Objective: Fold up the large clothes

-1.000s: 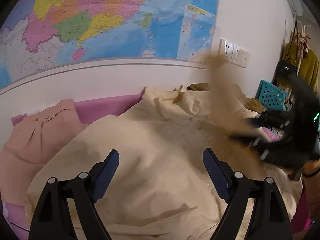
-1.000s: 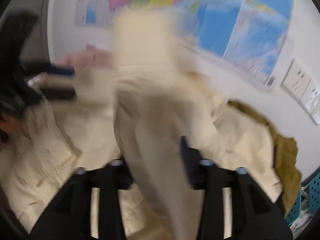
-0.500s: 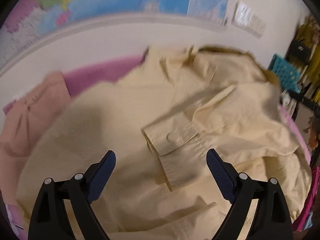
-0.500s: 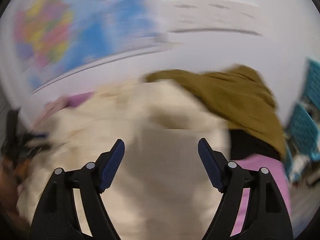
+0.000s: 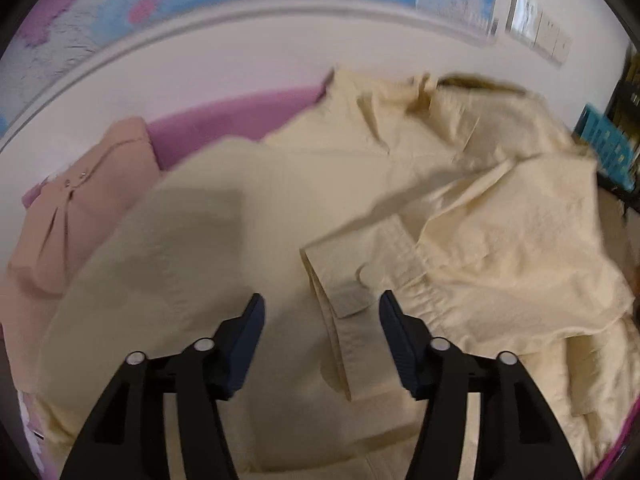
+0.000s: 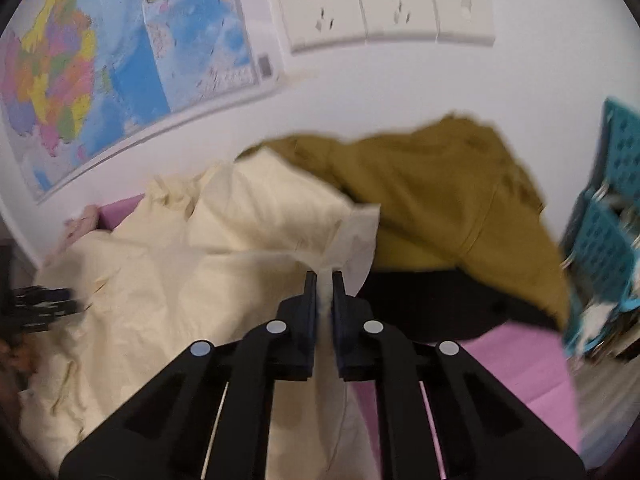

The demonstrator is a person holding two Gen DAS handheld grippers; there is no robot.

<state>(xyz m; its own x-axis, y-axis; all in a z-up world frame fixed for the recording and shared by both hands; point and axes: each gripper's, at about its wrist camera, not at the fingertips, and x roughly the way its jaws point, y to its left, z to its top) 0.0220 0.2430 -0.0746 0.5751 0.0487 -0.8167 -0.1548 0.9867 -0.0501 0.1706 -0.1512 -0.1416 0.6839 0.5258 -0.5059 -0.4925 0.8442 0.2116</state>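
Observation:
A large cream shirt [image 5: 280,208] lies spread over the pink bed. One sleeve is folded across its body, with the cuff [image 5: 344,276] pointing at me. My left gripper [image 5: 322,320] is open, its fingers either side of the cuff and just above the cloth. In the right wrist view my right gripper [image 6: 324,280] is shut on an edge of the cream shirt [image 6: 224,232], at its right side. The left gripper [image 6: 44,304] shows blurred at the far left of that view.
A folded peach garment [image 5: 80,208] lies at the left on the pink bed cover [image 5: 224,120]. An olive garment [image 6: 440,192] and a black one [image 6: 432,304] lie right of the shirt. A teal basket [image 6: 608,240] stands at the right. A wall map [image 6: 100,60] and sockets [image 6: 384,8] are behind.
The right gripper let the sleeve drop across the shirt, swung to the shirt's right edge and shut on it. The left gripper came down toward the cuff and narrowed.

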